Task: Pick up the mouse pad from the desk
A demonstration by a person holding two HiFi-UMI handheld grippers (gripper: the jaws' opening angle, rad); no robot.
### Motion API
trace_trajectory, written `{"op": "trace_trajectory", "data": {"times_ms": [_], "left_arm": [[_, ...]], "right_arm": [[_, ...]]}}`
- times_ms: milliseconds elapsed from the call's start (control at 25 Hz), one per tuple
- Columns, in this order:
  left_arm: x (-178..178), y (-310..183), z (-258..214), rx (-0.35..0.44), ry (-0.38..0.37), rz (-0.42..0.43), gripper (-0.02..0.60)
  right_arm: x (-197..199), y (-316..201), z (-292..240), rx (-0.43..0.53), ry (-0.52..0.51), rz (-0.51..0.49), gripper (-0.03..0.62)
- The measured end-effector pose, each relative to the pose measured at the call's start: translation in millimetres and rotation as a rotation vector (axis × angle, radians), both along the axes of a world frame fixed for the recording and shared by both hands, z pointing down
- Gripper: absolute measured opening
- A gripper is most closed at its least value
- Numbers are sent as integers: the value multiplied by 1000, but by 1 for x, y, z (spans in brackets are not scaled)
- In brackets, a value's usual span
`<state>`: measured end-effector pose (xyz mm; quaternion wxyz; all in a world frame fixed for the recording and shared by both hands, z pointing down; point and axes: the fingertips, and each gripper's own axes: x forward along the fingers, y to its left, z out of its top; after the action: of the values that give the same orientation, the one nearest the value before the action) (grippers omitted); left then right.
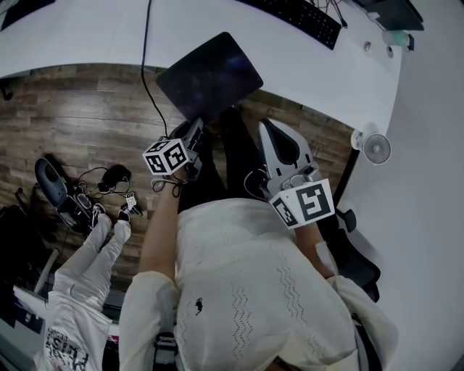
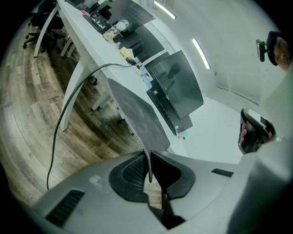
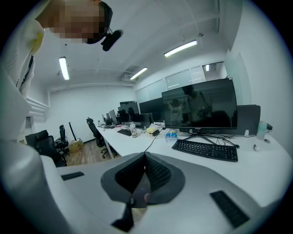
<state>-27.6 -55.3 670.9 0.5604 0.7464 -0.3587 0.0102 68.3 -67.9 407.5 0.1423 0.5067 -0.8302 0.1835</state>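
Evidently the left gripper (image 2: 149,156) pinches the mouse pad (image 2: 137,114) by one edge, lifting it off the desk's (image 1: 87,36) front edge; the right gripper (image 3: 145,155) is closed, empty.

Mouse pad (image 1: 210,76): black, faint violet mottling; edge stitched in chequered weave. Counter (image 1: 80,36): white. Floor (image 1: 80,123): brown wood-grain planks. Keyboard (image 1: 299,19), upper right: black. Fan (image 1: 376,148): white.

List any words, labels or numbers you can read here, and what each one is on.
None reads clearly.
Print on white garment, bottom left: too blurred to read.
Keyboard key legends: too small.
Marker cubes: square patterns only, no words.
Shirt emblem: a small figure, no letters.
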Motion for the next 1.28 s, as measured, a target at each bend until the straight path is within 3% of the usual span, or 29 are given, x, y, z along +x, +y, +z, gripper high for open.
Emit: {"op": "trace_trajectory", "data": {"times_ms": [1280], "left_arm": [[-6,19,-40,80,32,27,23]], "right_arm": [[-15,8,-11,33,4,-37,2]]}}
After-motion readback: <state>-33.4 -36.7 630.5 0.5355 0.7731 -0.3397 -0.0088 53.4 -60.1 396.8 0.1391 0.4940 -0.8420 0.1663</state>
